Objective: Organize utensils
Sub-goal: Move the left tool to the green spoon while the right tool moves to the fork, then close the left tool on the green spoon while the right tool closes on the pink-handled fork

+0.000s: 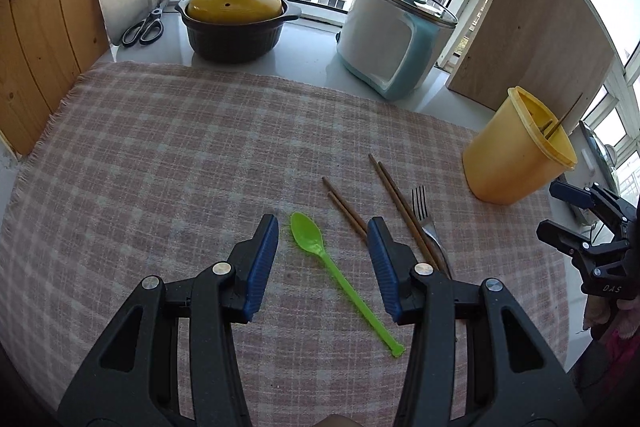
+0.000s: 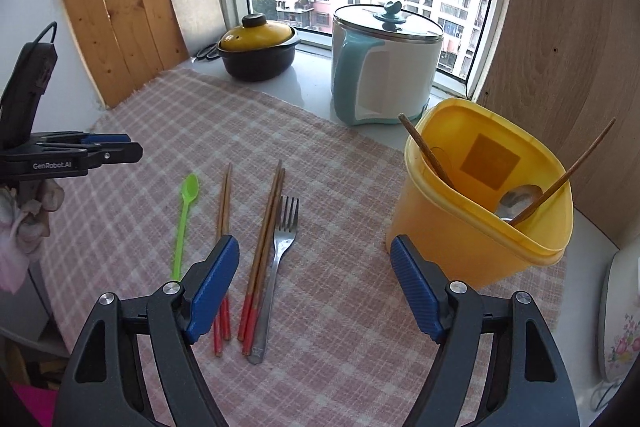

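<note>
We hold two grippers over a pink checked cloth (image 2: 340,307), and we want to put the loose utensils into the yellow tub (image 2: 476,227).

Our left gripper (image 1: 323,251) has its blue pads spread apart with nothing pinched. The green plastic spoon (image 1: 320,253) lies on the cloth in the gap between them, and they do not touch it. Our right gripper (image 2: 314,269) is spread wide too and holds nothing.

Here is where things are from the yellow tub. The metal fork (image 2: 280,251) is the nearest loose thing to it. Just beside the fork, away from the tub, lies one pair of chopsticks (image 2: 264,255). A second pair of chopsticks (image 2: 224,223) comes next, and the green spoon is farthest off. Inside the tub a metal spoon (image 2: 520,199) and two wooden sticks already lean on the wall.

What could go wrong? The green spoon is thin and flat, so our pads might slip off it or scrape the cloth and bunch it up. The fork and the nearest chopsticks lie so close that a grab could catch both, or roll one away. The tub looks light, so a bump from our right gripper might tip it. The leaning sticks could block a new utensil going in.
</note>
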`<state>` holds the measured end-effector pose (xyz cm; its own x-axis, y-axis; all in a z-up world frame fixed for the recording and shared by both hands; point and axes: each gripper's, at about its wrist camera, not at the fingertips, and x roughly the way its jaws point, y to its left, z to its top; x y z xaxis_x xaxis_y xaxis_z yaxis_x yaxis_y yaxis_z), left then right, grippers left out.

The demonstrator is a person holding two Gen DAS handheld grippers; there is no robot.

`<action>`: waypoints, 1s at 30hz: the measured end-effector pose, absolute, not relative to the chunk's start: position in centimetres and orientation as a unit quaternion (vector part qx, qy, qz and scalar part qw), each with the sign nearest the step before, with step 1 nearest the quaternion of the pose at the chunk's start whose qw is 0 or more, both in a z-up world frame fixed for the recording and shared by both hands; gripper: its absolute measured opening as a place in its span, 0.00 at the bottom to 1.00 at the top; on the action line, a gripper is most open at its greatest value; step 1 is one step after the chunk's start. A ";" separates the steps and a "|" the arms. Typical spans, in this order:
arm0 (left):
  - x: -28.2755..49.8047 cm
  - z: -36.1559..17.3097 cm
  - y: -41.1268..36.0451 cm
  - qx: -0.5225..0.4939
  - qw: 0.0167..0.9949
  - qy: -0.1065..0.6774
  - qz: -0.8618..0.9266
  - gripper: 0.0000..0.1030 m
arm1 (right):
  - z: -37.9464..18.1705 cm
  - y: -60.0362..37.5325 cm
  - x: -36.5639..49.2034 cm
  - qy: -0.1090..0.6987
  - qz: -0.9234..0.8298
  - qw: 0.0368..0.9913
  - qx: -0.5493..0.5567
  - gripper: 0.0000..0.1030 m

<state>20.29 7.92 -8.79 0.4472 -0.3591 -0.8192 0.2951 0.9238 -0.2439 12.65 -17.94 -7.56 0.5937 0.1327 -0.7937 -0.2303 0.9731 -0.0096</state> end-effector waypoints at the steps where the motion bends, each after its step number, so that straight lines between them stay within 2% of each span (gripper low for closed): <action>1: 20.4 -9.3 7.8 -0.031 0.847 0.493 -0.194 0.46 | -8.0 -17.6 13.0 0.448 0.106 0.886 -0.056 0.63; 8: 20.8 -12.4 7.4 -0.012 0.833 0.514 -0.204 0.46 | -11.4 -16.4 15.4 0.503 0.118 0.855 -0.042 0.38; 22: 21.9 -16.1 6.9 -0.005 0.818 0.540 -0.200 0.46 | -14.9 -14.4 19.1 0.538 0.125 0.830 -0.076 0.36; 25: 22.0 -16.6 6.9 -0.007 0.817 0.542 -0.199 0.46 | -15.5 -13.9 19.8 0.545 0.126 0.824 -0.088 0.30; 30: 22.1 -17.0 6.9 -0.005 0.818 0.541 -0.196 0.46 | -15.9 -13.5 20.8 0.548 0.131 0.821 -0.090 0.30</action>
<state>22.10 6.95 -16.96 0.3373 -0.3252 -0.8835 0.3152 0.9233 -0.2196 20.77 -13.53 -15.91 0.3649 0.1172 -0.9236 -0.3136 0.9495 -0.0034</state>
